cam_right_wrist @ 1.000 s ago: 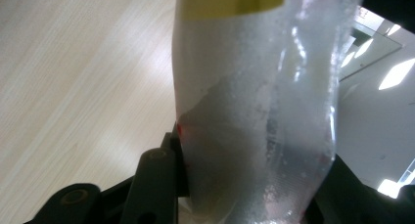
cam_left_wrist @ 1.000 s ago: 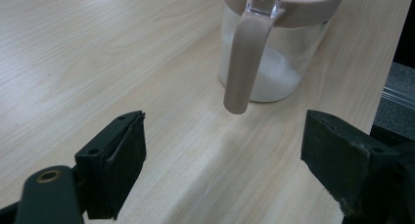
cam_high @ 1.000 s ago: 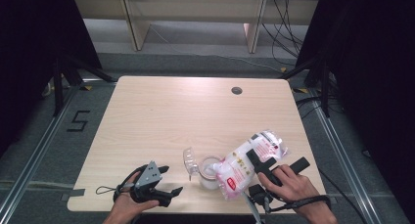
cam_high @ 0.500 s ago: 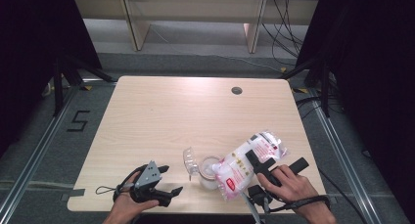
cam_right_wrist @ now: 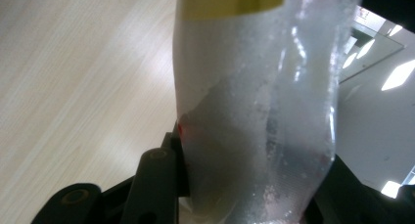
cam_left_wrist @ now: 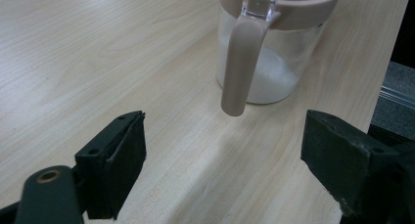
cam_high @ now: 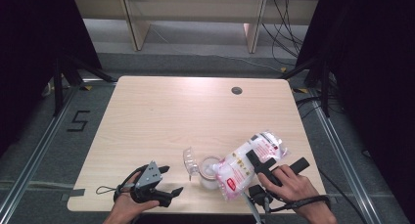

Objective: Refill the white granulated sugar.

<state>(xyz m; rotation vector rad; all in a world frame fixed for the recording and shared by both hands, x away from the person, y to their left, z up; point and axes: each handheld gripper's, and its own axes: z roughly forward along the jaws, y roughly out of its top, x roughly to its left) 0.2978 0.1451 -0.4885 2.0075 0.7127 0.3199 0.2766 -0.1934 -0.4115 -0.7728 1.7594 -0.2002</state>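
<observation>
Clearly a spill risk: bag [cam_high: 244, 166] tipped over jar [cam_high: 209, 172].
Right gripper [cam_high: 260, 166] clamped the bag; left gripper [cam_high: 166, 180] gaped empty, so nothing steadied the jar against toppling.

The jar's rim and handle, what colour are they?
A dusty beige-pink; the jar itself is clear with white powder inside. The left gripper view shows it best.

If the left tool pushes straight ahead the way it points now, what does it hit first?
Most likely the pinkish-beige handle of the clear glass jar with white powder, dead ahead between the open left tool; depth is uncertain.
</observation>
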